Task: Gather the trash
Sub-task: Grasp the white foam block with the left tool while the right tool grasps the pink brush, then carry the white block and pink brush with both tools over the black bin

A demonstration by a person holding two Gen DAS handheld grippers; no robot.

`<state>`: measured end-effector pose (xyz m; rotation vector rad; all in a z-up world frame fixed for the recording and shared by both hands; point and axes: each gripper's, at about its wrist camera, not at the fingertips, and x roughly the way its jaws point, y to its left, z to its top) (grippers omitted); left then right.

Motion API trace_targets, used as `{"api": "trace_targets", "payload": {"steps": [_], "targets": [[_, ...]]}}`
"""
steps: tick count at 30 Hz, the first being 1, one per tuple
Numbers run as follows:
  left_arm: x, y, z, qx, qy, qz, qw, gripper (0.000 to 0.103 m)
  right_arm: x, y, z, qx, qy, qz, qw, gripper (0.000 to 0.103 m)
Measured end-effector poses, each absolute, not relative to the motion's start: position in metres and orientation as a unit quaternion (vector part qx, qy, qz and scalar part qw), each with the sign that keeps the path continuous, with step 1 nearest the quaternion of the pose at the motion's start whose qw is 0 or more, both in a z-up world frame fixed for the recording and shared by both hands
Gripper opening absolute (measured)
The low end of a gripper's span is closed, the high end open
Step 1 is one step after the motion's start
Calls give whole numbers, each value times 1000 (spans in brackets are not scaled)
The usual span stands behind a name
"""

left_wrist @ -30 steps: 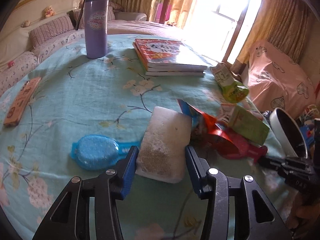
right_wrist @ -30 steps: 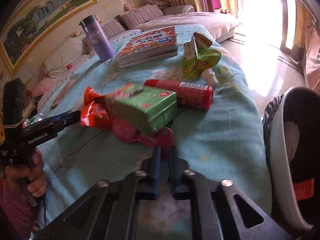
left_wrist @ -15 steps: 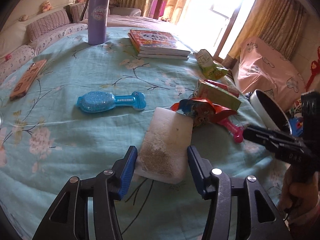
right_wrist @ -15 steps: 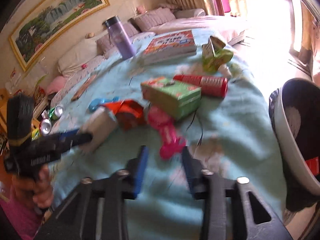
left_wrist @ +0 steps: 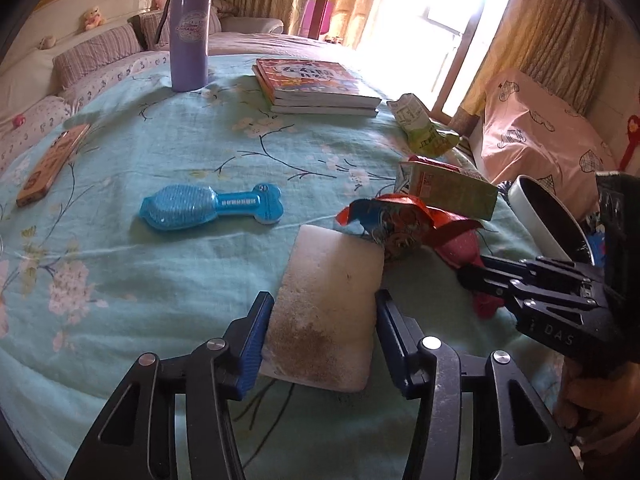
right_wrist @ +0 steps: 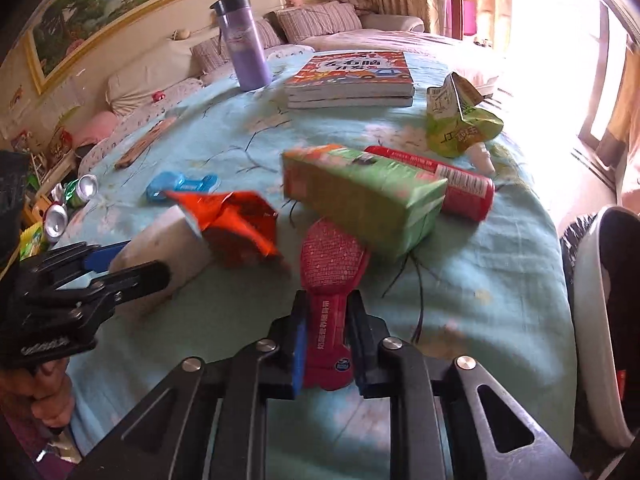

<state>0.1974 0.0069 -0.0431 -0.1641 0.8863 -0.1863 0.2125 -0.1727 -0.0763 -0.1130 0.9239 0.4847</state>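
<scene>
My left gripper (left_wrist: 320,332) is shut on a dirty white sponge block (left_wrist: 326,308) and holds it over the table. My right gripper (right_wrist: 326,332) is shut on the handle of a red hairbrush (right_wrist: 330,276). Trash lies ahead: an orange snack wrapper (right_wrist: 236,224), a green carton (right_wrist: 360,196), a red tube can (right_wrist: 440,180) and a crumpled green pouch (right_wrist: 456,120). The white bin (right_wrist: 600,320) with a black liner stands at the right table edge. In the left wrist view the wrapper (left_wrist: 400,220), carton (left_wrist: 448,192) and bin (left_wrist: 548,220) show to the right.
A blue hairbrush (left_wrist: 208,208), a stack of books (left_wrist: 316,88), a purple bottle (left_wrist: 190,32) and a wooden box (left_wrist: 52,164) lie on the blue floral cloth (left_wrist: 160,140). Crushed cans (right_wrist: 68,204) lie beyond the left table edge. A pink-covered seat (left_wrist: 536,140) stands beyond the bin.
My right gripper has closed on the red hairbrush handle; half a second ago it was open above it. The left gripper, holding the sponge, has pulled back from the far objects.
</scene>
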Motion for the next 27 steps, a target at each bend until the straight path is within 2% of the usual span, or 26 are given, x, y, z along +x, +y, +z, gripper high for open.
{"api": "trace_targets", "payload": {"steps": [6,12,27], "targets": [[169,0,-36,-103,428,-126,889,49,180,-203,-70,-8,438,224,871,17],[152,-35,-21,-83,416,-174,889,48,156,-234,-57,20,421,197,885,17],[175,-113,3,-35,398,-230,887,48,147,-325,-31,79,386,132,910,17]]}}
